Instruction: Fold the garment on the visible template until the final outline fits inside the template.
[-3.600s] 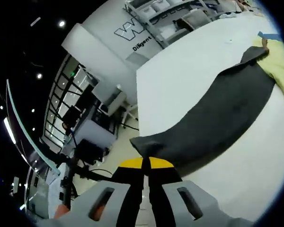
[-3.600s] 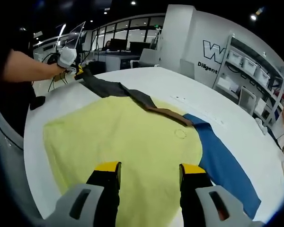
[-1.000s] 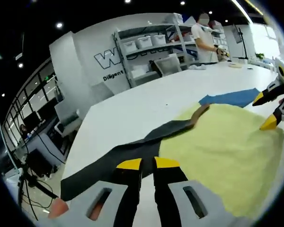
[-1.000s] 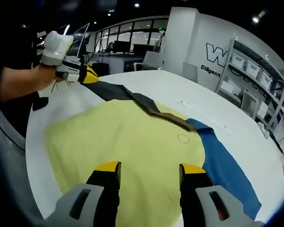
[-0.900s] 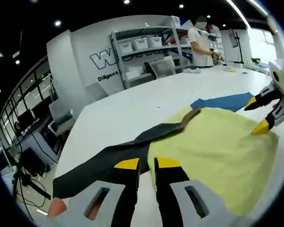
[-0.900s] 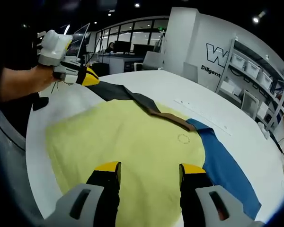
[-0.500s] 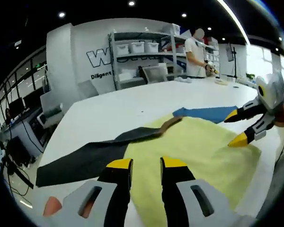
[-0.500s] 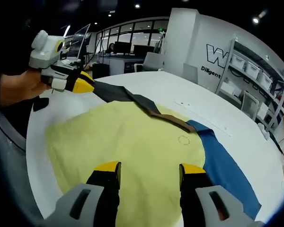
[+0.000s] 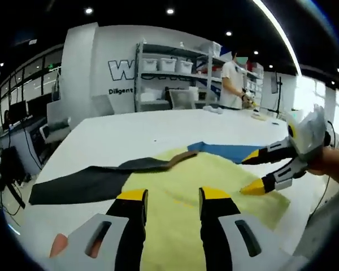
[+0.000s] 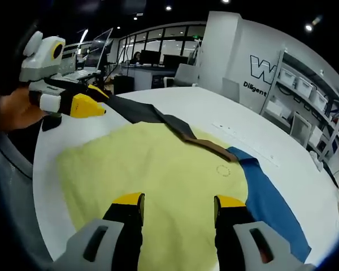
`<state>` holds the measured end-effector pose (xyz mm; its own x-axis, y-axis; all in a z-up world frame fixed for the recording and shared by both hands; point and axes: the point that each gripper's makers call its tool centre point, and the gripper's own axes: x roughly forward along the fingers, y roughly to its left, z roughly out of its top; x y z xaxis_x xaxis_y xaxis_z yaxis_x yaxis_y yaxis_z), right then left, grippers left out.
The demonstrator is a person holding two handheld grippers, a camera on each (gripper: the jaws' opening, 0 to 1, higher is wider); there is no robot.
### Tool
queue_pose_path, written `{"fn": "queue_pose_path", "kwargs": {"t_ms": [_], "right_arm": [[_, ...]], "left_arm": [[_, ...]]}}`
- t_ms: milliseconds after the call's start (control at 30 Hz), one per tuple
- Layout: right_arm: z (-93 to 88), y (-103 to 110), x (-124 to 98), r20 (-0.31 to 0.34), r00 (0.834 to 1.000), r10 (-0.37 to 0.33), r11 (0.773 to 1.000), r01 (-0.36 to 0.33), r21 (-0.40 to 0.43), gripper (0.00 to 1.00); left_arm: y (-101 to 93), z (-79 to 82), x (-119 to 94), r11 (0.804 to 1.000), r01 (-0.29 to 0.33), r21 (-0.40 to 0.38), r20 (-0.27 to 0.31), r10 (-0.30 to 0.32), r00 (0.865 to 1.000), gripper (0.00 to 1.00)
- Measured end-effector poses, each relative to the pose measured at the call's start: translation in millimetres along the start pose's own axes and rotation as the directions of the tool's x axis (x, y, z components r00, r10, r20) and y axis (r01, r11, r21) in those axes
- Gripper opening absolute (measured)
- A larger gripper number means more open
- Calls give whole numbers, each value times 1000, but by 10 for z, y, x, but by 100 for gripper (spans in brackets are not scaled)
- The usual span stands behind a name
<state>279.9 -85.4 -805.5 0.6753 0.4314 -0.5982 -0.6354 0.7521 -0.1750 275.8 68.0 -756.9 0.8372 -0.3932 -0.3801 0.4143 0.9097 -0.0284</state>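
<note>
A pale yellow garment point(image 10: 158, 169) lies spread flat on the white table point(image 10: 203, 113). A blue sheet point(image 10: 268, 200) sticks out from under its far right side. Along its far edge runs a dark grey strip point(image 10: 138, 112) ending in a brown piece point(image 10: 209, 145). My right gripper point(image 10: 179, 200) hangs open over the garment's near part, holding nothing. My left gripper point(image 10: 93, 99), held in a hand, hovers near the strip's left end. In the left gripper view my left gripper point(image 9: 174, 195) is open above the garment point(image 9: 203, 180), beside the dark strip point(image 9: 79, 183). The right gripper point(image 9: 251, 174) comes in open from the right.
The table's near edge point(image 10: 42, 186) curves close below the garment. A person point(image 9: 233, 84) stands at the table's far side, in front of shelves with bins point(image 9: 169, 65). Desks and monitors point(image 10: 152, 56) stand beyond the table.
My left gripper has let go of the dark strip's end, opened wider and swung toward the yellow garment. The right gripper has stayed open in place.
</note>
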Motion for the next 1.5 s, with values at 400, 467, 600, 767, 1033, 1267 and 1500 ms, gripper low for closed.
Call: {"fn": "queue_pose_path", "kwargs": {"t_ms": [400,467,600,767,1033,1267,1500], "right_arm": [[192,-409,-86,13,997,-75,996,75,-45,46],[235,-474,-86,19,997,-81,996,82,-45,46],[307,-654,-18,12,996,-94,993,94,-78,46],[391,-914,97,-9,995,-104,991,103,-88,45],[530,-1272,411,-18,994,-112,992,110,-67,42],[469,-1422,751,-38,996,-82,996,84,42,38],[382,-1527,1078,-58,997,-48,982,58,179,34]], "left_arm": [[-56,-221,92,999,32,25,-57,-30,998,34],[-69,-225,95,999,38,28,-58,-36,998,34],[-66,-240,98,999,43,31,-64,-41,997,33],[-27,-226,98,999,39,26,-60,-38,997,33],[30,-246,107,999,37,10,-63,-36,997,32],[36,-255,125,999,44,-4,-66,-44,997,31],[54,-292,149,998,55,-31,-78,-57,995,29]]}}
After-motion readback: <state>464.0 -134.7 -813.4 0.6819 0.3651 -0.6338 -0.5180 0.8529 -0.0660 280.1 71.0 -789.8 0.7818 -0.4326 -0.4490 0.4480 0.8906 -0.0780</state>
